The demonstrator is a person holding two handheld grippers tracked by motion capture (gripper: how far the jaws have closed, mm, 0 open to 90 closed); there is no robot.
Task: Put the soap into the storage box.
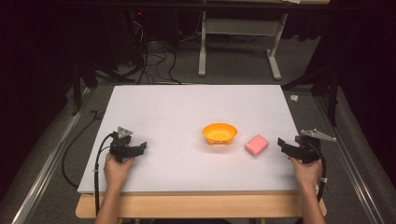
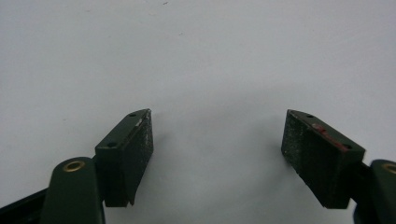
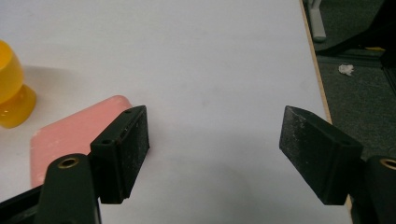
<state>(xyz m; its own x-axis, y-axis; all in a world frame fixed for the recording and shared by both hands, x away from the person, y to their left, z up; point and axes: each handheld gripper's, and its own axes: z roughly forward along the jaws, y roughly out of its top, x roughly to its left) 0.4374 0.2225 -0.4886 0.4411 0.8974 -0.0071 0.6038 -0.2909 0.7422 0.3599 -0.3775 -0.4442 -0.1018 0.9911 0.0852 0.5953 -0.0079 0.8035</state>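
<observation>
An orange bowl (image 1: 219, 133) stands upright on the white board (image 1: 187, 102), slightly right of the middle. A pink sponge (image 1: 257, 145) lies flat just to its right. My right gripper (image 1: 281, 143) hovers at the board's right edge, pointing left toward the sponge, a short gap away. In the right gripper view its jaws (image 3: 215, 135) stand open over bare board, with the sponge (image 3: 70, 135) behind the left jaw and the bowl (image 3: 9, 88) at the far left. My left gripper (image 1: 140, 148) rests at the board's front left, open (image 2: 217, 140), with nothing between its pads.
The board sits on a wooden table whose front edge (image 1: 201, 205) shows below it. Metal rails run along both sides. Cables (image 1: 154, 60) and a white table frame (image 1: 238, 28) lie behind on the carpet. A white paper scrap (image 1: 294, 98) lies on the floor at the right.
</observation>
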